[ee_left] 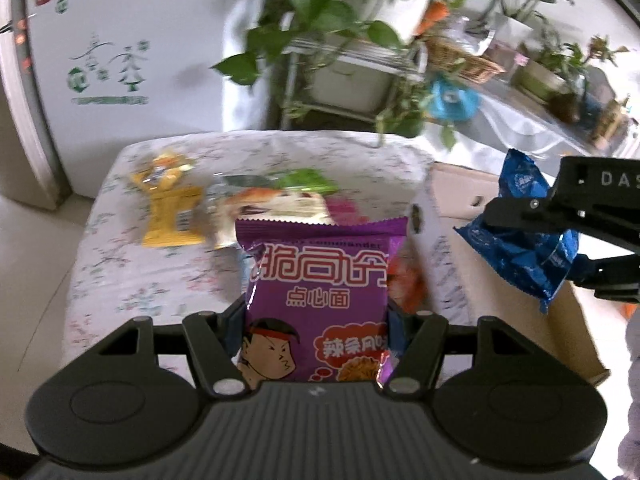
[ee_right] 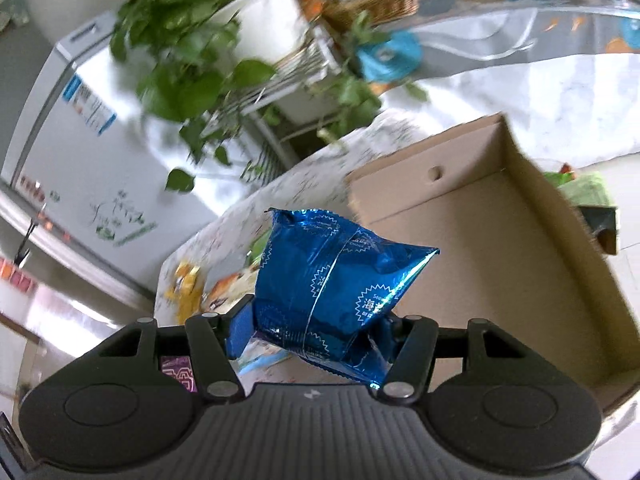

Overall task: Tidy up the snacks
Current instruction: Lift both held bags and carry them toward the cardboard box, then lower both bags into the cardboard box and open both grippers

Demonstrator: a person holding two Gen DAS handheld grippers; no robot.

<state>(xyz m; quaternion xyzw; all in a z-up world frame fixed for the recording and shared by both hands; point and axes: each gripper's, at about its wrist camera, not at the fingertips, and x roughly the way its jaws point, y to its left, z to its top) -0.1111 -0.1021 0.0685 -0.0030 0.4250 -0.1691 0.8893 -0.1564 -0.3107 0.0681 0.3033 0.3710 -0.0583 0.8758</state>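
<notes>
Cardboard box (ee_right: pixel 500 264): open-topped and shallow, standing at the right edge of the snack surface; the part of its floor that shows is bare, so by my reading nothing has been filed into it yet.
Floral-cloth table (ee_left: pixel 132 264): the cloth-covered top where the loose snacks lie, just left of the box.
Purple noodle-snack packet (ee_left: pixel 320 296): upright between the fingers of the left gripper (ee_left: pixel 316 316), lifted clear of the cloth; the pads press its two side edges, so it is held.
Blue foil packet (ee_right: pixel 332 292): pinched low down by the right gripper (ee_right: pixel 316 332), crumpled, its top corner leaning toward the box; in the left wrist view it hangs over the box's near wall.
Yellow packet (ee_left: pixel 172 208): lying flat on the cloth, far left, untouched.
White-and-green packet (ee_left: pixel 276 196): on the cloth beside the yellow one, partly hidden behind the purple packet.
Orange wrapper (ee_left: pixel 408 284): a sliver showing behind the purple packet; I cannot tell what it is.
Progress: early. Two packets are in the air and not yet set down; at least three more wait on the cloth.
Left to do: lower both held packets into the box, then fetch the rest.
</notes>
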